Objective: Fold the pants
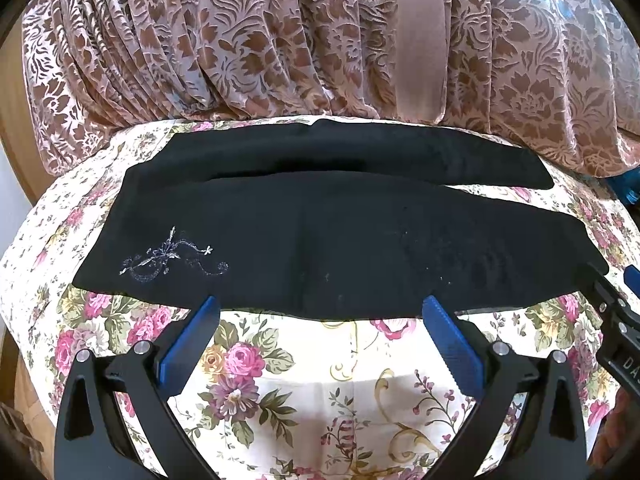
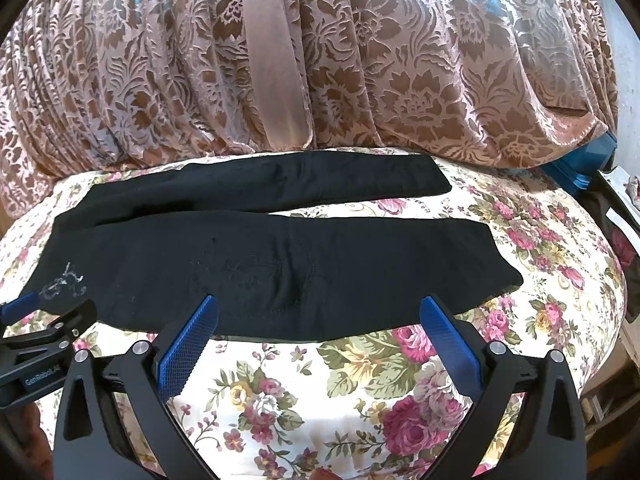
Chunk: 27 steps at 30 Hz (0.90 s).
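Flowered bedding lies bare on the near side of the black pants, which lie spread flat, legs apart, below the patterned curtain. Both the left gripper and right gripper hang at the pants' near edge, jaws spread wide, gripping nothing.

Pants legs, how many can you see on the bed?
2. The far leg lies by the brown curtain; the near leg lies just beyond both open grippers' blue fingers.
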Each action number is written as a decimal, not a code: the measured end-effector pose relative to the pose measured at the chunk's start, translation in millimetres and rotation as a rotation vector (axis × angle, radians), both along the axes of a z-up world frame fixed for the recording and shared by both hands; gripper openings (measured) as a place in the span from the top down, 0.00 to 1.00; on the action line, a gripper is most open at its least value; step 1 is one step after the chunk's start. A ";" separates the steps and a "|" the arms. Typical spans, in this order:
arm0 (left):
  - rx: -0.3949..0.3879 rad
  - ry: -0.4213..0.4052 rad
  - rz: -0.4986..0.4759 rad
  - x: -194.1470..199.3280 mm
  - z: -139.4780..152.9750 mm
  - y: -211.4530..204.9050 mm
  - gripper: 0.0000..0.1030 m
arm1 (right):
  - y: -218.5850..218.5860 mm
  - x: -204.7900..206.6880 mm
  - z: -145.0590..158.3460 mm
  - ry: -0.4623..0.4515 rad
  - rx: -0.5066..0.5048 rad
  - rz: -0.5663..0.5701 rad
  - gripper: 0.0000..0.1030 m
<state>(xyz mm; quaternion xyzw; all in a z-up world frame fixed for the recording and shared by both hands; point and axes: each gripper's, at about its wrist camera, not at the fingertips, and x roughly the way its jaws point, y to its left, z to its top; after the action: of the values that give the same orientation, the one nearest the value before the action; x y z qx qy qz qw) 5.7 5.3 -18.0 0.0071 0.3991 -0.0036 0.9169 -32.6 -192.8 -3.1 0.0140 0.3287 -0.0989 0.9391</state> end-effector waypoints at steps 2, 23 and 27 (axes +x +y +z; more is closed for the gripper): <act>-0.001 0.002 0.000 0.3 -0.3 -0.2 0.02 | 0.6 0.0 -0.3 0.002 0.000 0.001 0.03; -0.007 0.033 0.011 8.6 -10.4 8.3 0.02 | -20.2 3.8 -0.8 -0.092 0.123 0.095 0.03; -0.103 0.036 -0.009 13.4 -15.3 28.1 0.02 | -48.2 13.4 -12.0 -0.004 0.228 0.069 0.03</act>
<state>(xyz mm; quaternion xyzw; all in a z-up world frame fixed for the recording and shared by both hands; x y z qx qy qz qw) 19.1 33.3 -33.3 -0.0383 0.4150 -0.0281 0.9086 -19.2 -241.0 -15.1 0.1095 0.3361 -0.0286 0.9350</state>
